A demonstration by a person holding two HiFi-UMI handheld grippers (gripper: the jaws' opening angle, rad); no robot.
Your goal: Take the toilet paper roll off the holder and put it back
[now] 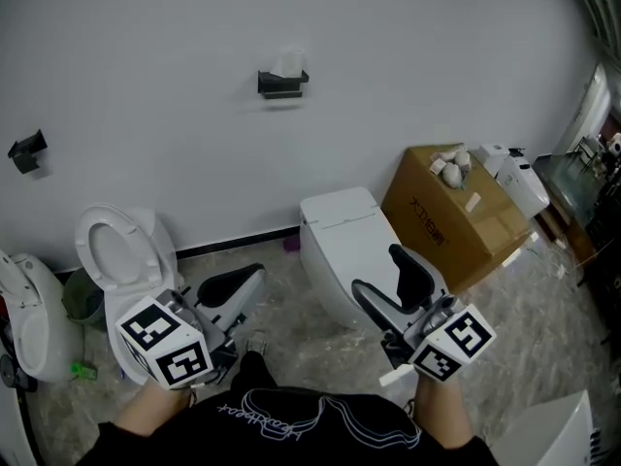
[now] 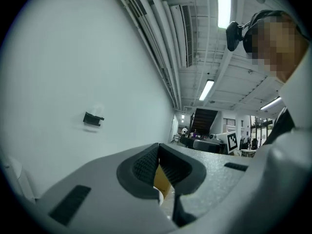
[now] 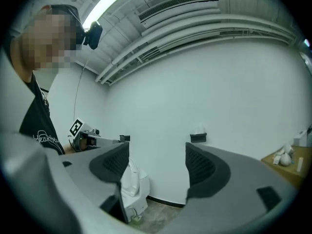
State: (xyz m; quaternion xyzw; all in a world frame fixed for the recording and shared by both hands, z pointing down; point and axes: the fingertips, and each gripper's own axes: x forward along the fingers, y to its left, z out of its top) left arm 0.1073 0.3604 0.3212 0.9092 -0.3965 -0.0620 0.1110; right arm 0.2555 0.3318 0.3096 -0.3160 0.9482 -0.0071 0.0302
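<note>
A black holder (image 1: 282,83) is fixed to the white wall, and a white toilet paper roll (image 1: 287,63) sits on it. Both grippers are held low in front of the person, far from the wall. My left gripper (image 1: 254,274) is shut, its pads touching with nothing between them. My right gripper (image 1: 378,270) stands open and empty. In the left gripper view the holder (image 2: 92,118) is small on the wall, left of the shut left gripper (image 2: 158,164). In the right gripper view the holder (image 3: 198,137) shows just above the right jaw of the open right gripper (image 3: 157,162).
A white toilet with its lid up (image 1: 116,250) stands at the left and another white toilet (image 1: 340,236) in the middle. A cardboard box (image 1: 451,221) with small items on top is at the right. A second black holder (image 1: 26,150) hangs far left.
</note>
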